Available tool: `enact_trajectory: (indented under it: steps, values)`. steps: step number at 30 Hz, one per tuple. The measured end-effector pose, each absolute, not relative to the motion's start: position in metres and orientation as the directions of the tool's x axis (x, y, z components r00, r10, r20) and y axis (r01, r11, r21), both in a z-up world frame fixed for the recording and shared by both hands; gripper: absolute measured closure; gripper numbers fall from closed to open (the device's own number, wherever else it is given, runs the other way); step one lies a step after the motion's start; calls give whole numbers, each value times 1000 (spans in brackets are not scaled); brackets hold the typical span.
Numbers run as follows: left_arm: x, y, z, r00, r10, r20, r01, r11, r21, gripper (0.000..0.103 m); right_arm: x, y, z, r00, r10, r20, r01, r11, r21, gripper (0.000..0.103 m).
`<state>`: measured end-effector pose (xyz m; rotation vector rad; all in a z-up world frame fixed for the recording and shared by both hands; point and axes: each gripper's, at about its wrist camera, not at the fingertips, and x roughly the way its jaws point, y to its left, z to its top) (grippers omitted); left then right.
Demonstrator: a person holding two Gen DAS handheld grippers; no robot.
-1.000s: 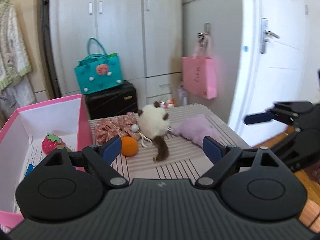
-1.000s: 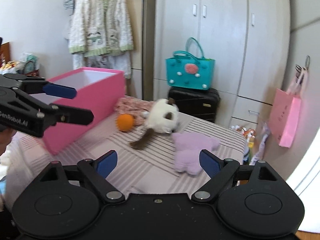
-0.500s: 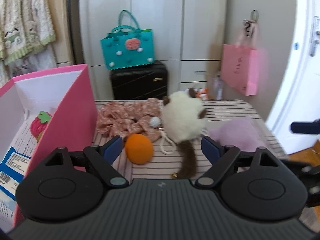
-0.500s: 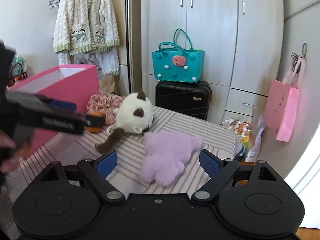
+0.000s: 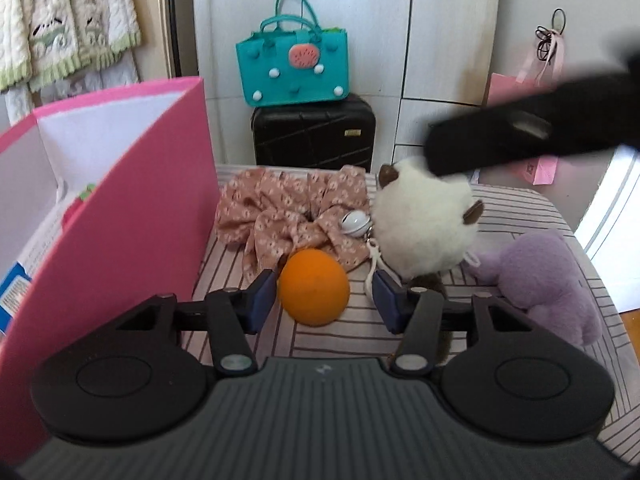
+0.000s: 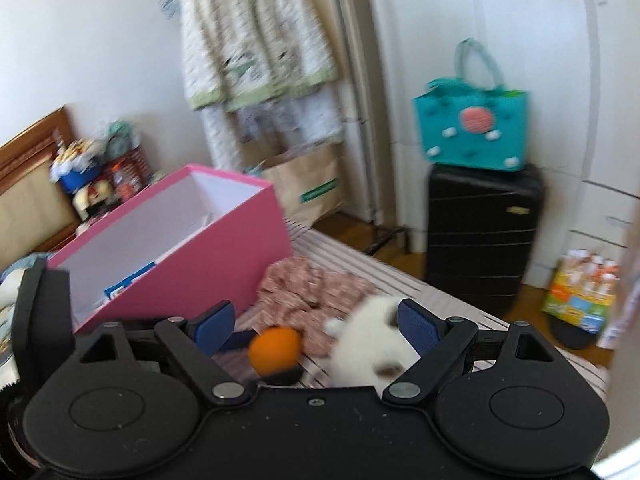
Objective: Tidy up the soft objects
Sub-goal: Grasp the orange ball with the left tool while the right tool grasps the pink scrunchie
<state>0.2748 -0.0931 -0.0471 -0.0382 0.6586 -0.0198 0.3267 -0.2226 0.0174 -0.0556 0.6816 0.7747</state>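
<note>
We bring the left gripper [image 5: 325,294] around the orange ball [image 5: 313,286], jaws just closing, left pad touching or nearly, right pad apart, no grip yet; pink box [image 5: 120,216] at 9 o'clock is the likely target; right gripper [image 6: 316,326] stands wide, empty, over the white plush cat [image 5: 424,232]; floral scrunchie [image 5: 288,208] at 12 o'clock crowds the ball; purple plush [image 5: 548,276] at 3 o'clock.

Left claw [image 5: 324,294] jaws just closing around orange ball [image 5: 313,287], right pad apart.
</note>
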Motion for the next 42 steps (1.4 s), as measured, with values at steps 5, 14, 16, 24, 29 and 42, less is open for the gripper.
enact_trajectory:
  steps: [5,14,16,24,29,42]
  values:
    - [272,-91,-51,789,-44,-613,15,999,-52,51,360,-182,5,439,615,-656,-709,685,168,12]
    - [272,-90,-57,807,-16,-590,3,1000,-22,65,400,-153,-17,316,575,-755,-744,644,180,12]
    - [274,-89,-57,802,-17,-597,-6,999,-36,64,407,-149,-21,300,558,-774,-723,662,197,12]
    - [277,-93,-55,812,15,-583,-33,999,-20,54,420,-141,-35,279,534,-798,-668,705,238,21]
    - [281,-97,-53,819,29,-573,-44,999,-13,53,419,-147,-36,304,535,-788,-661,714,230,78]
    - [280,-96,-59,808,5,-590,-35,999,-40,67,402,-162,-17,348,603,-717,-685,686,245,90]
